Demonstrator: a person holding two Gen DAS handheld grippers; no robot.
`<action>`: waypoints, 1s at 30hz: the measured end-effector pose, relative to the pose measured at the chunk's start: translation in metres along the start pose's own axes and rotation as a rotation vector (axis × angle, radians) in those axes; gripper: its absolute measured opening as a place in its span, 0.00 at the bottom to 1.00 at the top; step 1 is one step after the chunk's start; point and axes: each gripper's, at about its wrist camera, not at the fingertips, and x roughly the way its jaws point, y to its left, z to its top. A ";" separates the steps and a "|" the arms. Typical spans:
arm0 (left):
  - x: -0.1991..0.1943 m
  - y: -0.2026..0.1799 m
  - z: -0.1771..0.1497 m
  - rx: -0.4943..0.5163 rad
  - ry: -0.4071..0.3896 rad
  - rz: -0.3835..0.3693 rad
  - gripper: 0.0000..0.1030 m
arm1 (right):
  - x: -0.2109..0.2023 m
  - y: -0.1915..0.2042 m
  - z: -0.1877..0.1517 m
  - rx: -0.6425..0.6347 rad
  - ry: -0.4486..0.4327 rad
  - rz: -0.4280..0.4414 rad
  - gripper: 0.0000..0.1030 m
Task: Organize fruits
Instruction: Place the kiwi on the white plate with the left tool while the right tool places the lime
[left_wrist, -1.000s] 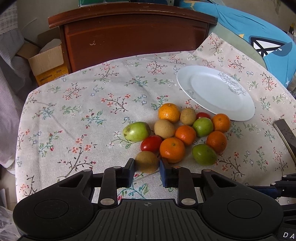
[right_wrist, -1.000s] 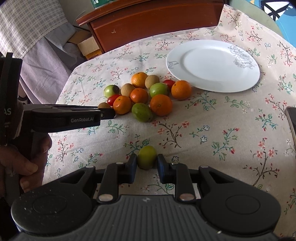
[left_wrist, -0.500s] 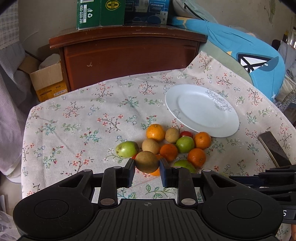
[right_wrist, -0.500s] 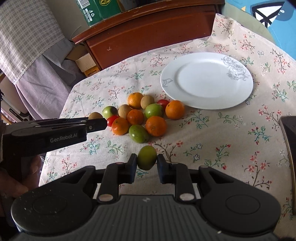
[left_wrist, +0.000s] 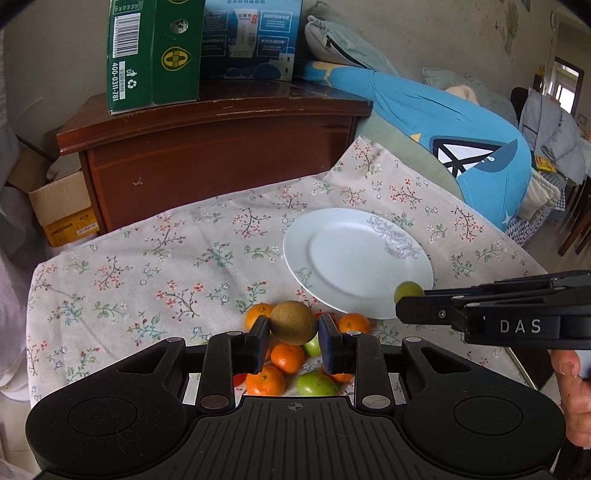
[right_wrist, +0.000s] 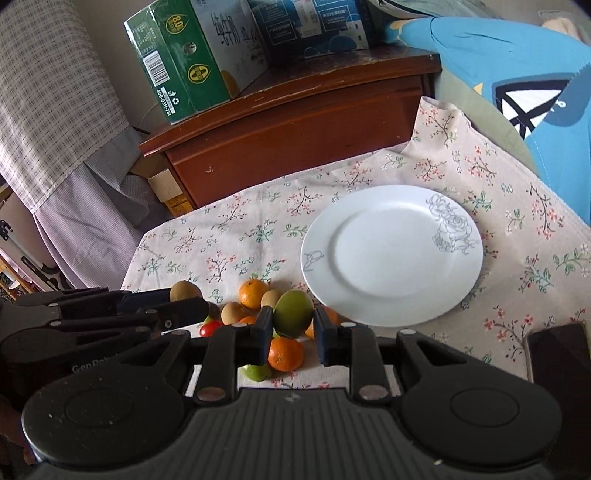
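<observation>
1. The left gripper (left_wrist: 293, 341) is clenched on a brown fruit (left_wrist: 293, 322), round, dull and rough-skinned, held in the air above the heap of fruit.
2. The right gripper (right_wrist: 293, 334) is clenched on a green fruit (right_wrist: 293, 313), smooth, oval and yellowish-green, also lifted clear of the table (right_wrist: 221, 240); in the left view it shows at the near edge of the plate (left_wrist: 354, 254).
3. The plate is white with a grey line-drawn flower on one side and a small grey drawing on its near rim; nothing lies on it.
4. The other fruit sits in a tight heap on the flowered cloth just beside the plate's near rim, partly hidden behind both grippers.
5. Count in the heap, as far as it shows: at least four oranges, e.g. (left_wrist: 265, 380); two green fruits, e.g. (left_wrist: 317, 384); two brown fruits, e.g. (right_wrist: 271, 297); one small red fruit (right_wrist: 210, 328). Others may be hidden.
6. Behind the table stands a wooden cabinet (left_wrist: 221, 147) carrying two cartons: one green carton (left_wrist: 155, 51) and one blue carton (left_wrist: 251, 37).
7. A dark flat phone (right_wrist: 557, 350) lies at the right edge of the table.
</observation>
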 end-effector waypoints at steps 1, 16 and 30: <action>0.002 -0.001 0.003 0.015 0.000 0.000 0.25 | 0.001 -0.002 0.003 -0.005 -0.006 -0.005 0.23; 0.052 -0.013 0.031 -0.010 0.026 -0.074 0.25 | 0.025 -0.050 0.030 0.073 -0.026 -0.051 0.23; 0.107 -0.026 0.028 -0.015 0.081 -0.120 0.25 | 0.057 -0.073 0.023 0.142 0.031 -0.100 0.23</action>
